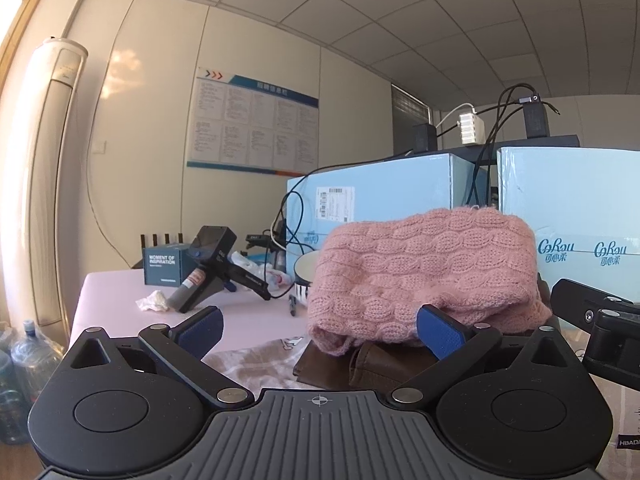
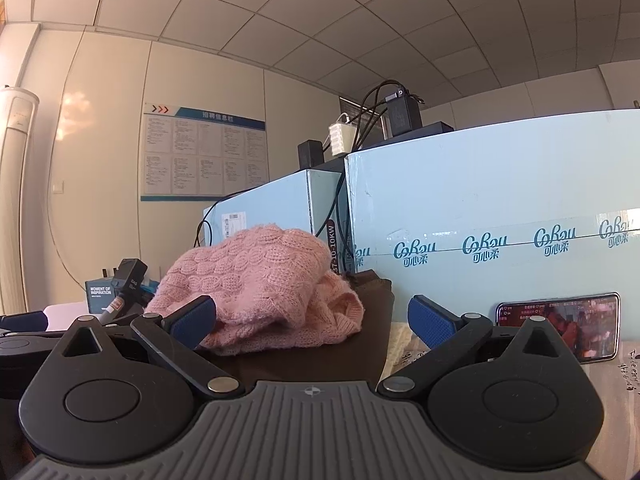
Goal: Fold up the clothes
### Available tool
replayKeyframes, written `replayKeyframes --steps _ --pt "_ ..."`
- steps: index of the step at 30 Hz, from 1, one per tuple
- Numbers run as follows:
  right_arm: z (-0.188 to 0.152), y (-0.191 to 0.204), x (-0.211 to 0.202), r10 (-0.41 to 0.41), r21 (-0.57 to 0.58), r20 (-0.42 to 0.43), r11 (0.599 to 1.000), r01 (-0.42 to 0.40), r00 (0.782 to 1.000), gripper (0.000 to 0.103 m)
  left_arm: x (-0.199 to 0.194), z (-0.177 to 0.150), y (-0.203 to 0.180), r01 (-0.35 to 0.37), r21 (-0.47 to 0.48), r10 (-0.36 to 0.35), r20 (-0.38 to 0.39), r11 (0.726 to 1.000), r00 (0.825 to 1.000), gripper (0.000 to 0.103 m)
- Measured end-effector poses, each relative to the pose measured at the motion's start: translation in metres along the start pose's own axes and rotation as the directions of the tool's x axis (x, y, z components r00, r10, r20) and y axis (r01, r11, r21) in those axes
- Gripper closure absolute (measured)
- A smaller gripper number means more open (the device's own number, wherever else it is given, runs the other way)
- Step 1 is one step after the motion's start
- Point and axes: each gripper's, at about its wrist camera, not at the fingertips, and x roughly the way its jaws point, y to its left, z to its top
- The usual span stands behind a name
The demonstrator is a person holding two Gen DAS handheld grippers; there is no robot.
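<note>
A pink cable-knit sweater lies bunched on top of a folded dark brown garment on the table. It also shows in the right wrist view on the brown garment. My left gripper is open and empty, its right blue pad close in front of the sweater's lower edge. My right gripper is open and empty, its left pad close to the sweater's left edge. The right gripper's body shows in the left wrist view at the right edge.
Light blue cartons stand behind the clothes, with chargers and cables on top. A phone leans against the right carton. A handheld black device, a small dark box, a crumpled tissue and a bowl lie on the pink table.
</note>
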Motion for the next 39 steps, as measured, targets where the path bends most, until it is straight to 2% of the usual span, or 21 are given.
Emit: replayKeyframes --steps 7,39 --pt "-0.0007 -0.0006 0.0009 -0.001 0.002 -0.002 1.000 0.001 1.000 0.000 0.0039 -0.0001 -0.0008 0.000 0.001 0.000 -0.025 1.000 1.000 0.000" --pt "-0.0012 -0.0003 -0.0008 -0.002 0.001 -0.007 1.000 0.002 1.000 0.000 0.0038 -0.0005 -0.0007 0.003 -0.001 -0.003 -0.031 1.000 1.000 0.000"
